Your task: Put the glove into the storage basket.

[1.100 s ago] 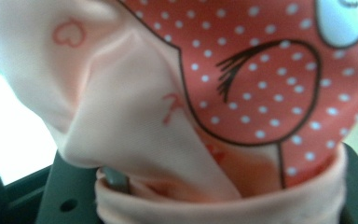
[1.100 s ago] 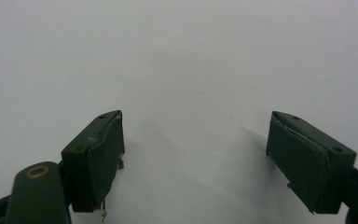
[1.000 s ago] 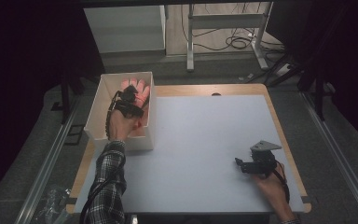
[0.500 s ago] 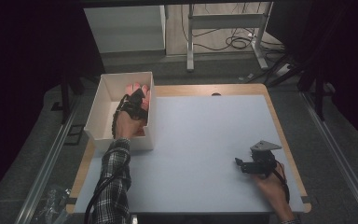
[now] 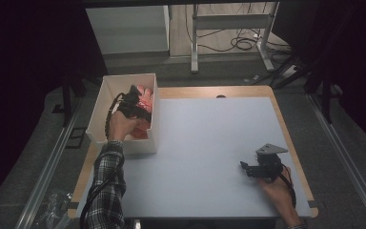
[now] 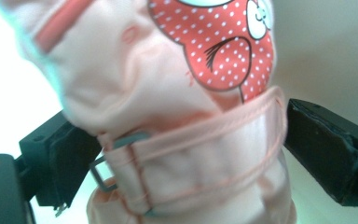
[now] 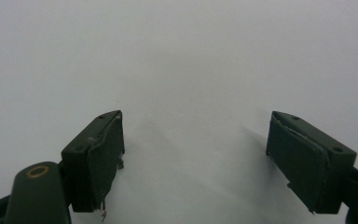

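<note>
Both your grippers stand open: the left gripper has just been opening, its jaws either side of the pink strapped mitten inside the white box; the right gripper rests empty, well apart from that box.

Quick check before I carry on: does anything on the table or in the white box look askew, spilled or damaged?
Nothing stands out. The pink fabric item with a red polka-dot print sits between the left gripper's jaws, which have just been opening, inside the white rectangular box. The right gripper rests open on the pale tabletop.
</note>
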